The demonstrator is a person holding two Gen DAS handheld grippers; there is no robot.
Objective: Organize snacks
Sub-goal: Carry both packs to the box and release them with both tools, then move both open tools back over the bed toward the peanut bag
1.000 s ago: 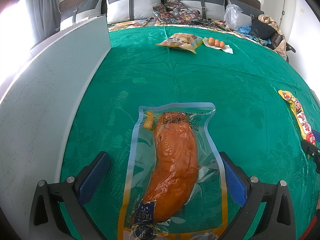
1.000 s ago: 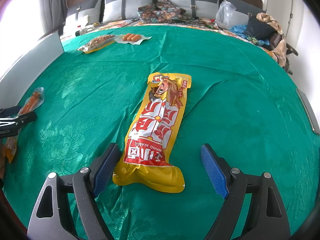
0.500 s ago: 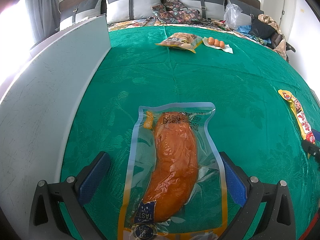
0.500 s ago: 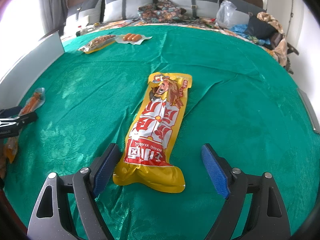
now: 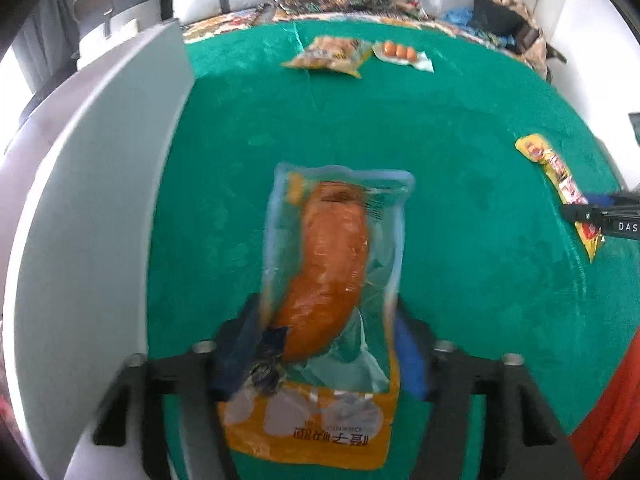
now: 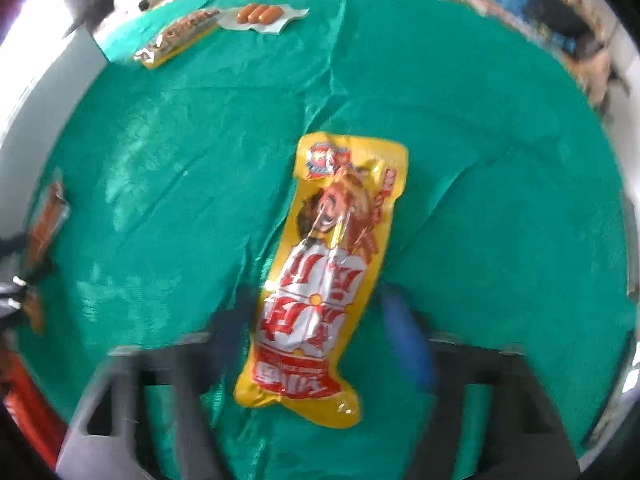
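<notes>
Lengthwise, sausage pack (image 5: 332, 276) between left tongs (image 5: 326, 344).

Both wrist cameras look steeply down, close over the green cloth (image 5: 460, 168), facing the pillows at the frame top. Each shares the far snack packs (image 5: 328, 54).

A clear vacuum pouch (image 5: 336, 280) holds one thick, curved orange sausage, with an orange printed band at its near end. It lies lengthwise on the green cloth, near a white panel. A long yellow packet (image 6: 324, 280) with red and white lettering and a cartoon face lies lengthwise on the same cloth. Far off sit a yellow snack bag (image 5: 328, 56) and, just beside it, a clear pack of three small sausages (image 5: 402, 54).
</notes>
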